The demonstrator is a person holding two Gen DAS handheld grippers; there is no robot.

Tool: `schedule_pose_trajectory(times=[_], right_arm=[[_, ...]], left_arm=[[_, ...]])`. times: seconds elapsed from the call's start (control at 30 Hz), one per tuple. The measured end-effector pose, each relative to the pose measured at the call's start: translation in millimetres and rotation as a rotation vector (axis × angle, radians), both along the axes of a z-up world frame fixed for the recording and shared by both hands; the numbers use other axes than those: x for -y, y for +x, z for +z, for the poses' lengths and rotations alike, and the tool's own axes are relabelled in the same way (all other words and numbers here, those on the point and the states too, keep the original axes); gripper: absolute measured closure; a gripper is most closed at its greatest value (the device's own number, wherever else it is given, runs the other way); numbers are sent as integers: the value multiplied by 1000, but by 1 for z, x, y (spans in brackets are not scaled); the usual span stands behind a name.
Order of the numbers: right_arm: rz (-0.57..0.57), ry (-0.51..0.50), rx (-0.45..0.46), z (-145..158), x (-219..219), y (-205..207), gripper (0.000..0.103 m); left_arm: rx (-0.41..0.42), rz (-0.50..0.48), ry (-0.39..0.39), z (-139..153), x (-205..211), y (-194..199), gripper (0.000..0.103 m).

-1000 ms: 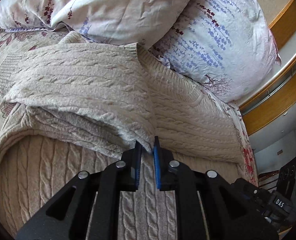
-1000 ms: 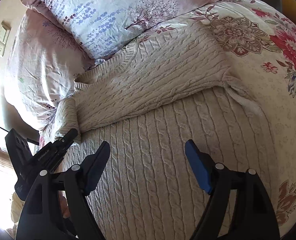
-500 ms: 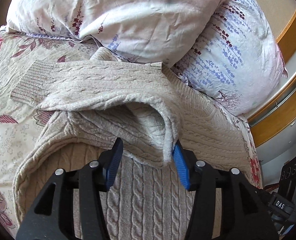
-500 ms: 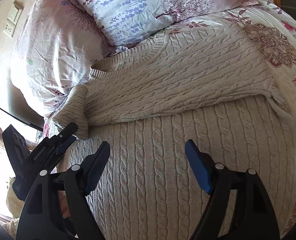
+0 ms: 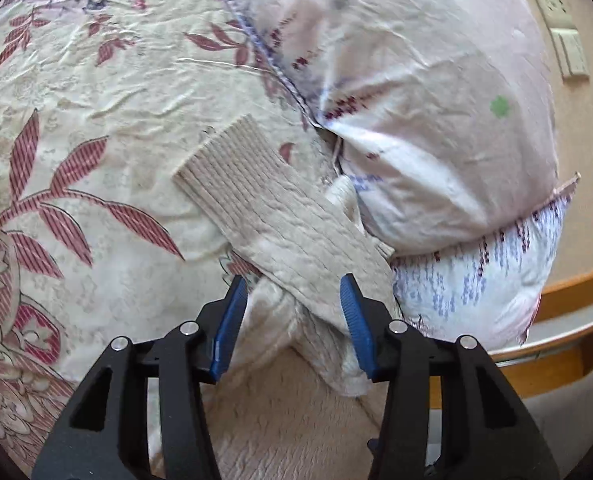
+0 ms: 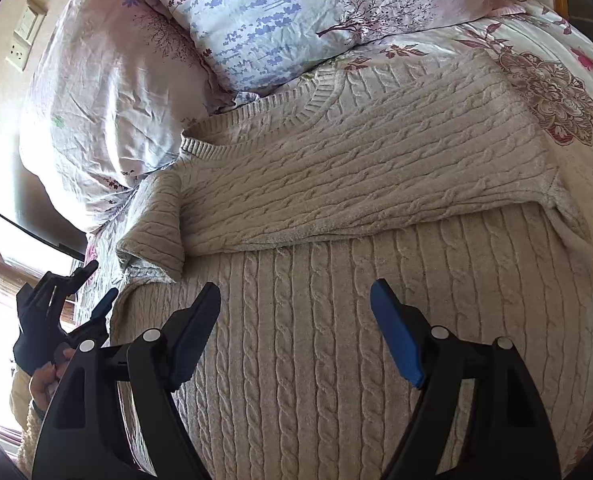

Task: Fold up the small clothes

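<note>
The cream cable-knit sweater (image 6: 336, 208) lies across the bed (image 5: 76, 128) below the pillows (image 6: 280, 12), one sleeve (image 5: 264, 216) beside them. Thick, soft, probably floppy and weighty; pinch ribbed cuff or hem. Left hand-held gripper (image 5: 292, 316) closing, pads not touching the sleeve; right hand-held gripper (image 6: 296, 320) gapes empty.

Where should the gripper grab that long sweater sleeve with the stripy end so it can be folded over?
Probably the ribbed cuff of the sleeve. It lies flat on the floral bedspread, its end edge free, so the left gripper, whose jaws are closing without pressing the sleeve between them, could come from that open end, one jaw sliding under.
</note>
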State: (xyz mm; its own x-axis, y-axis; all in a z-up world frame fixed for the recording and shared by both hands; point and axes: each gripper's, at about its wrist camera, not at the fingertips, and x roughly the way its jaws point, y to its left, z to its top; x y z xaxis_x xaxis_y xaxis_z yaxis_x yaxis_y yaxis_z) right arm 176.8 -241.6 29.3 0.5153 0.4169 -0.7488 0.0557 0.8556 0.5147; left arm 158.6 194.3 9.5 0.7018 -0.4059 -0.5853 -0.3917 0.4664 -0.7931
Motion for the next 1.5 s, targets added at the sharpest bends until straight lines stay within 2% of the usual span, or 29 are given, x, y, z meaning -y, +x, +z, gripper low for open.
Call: schedule_pose_trajectory(times=[0.17,0.3,0.33,0.37,0.47,0.53,0.63,0.73,0.8,0.93,1.07,1.1,1.17,1.23,1.27,1.3,1.33,1.43,1.5], right_arm=[[10,-5,7,2,-4,1,24],[-2,-5,8,1,1,-1,24],[-6,-3,9,1,2,-2,24],[-12,-3,11,1,5,-3,24],[-34,-3,21,1,14,-7,24],[-52,0,27,0,21,-10,24],[-86,8,32,-1,35,-13,24],[-117,15,38,-1,48,-14,24],[-141,21,41,-1,59,-17,24],[-193,28,40,-3,81,-25,24],[-253,32,36,-5,106,-33,24],[-268,35,34,-5,112,-35,24],[-298,48,41,-4,124,-38,24],[-322,60,57,0,133,-38,24],[-333,70,69,2,139,-38,24],[-339,85,79,5,144,-35,27],[-346,103,90,7,149,-32,29],[-354,145,103,12,157,-14,41],[-327,142,95,14,155,3,52]], left_arm=[[-77,59,-52,-15,-13,19,63],[-121,97,-87,-25,-17,30,84],[-128,95,-80,-25,-17,33,93],[-128,90,-65,-23,-16,37,96],[-57,55,23,0,-6,46,98],[32,-13,93,27,9,53,98],[187,-157,148,70,53,65,98],[318,-337,181,103,120,75,98],[372,-465,212,114,172,80,98],[389,-722,271,102,273,80,98],[320,-901,352,65,339,73,98],[297,-938,374,56,351,73,98],[256,-1005,402,43,367,70,90],[254,-1021,401,42,366,64,66],[270,-1009,412,45,360,60,59],[291,-981,442,50,349,55,45],[310,-952,470,55,339,51,38],[311,-848,538,64,292,44,38],[289,-754,592,67,256,39,38]])
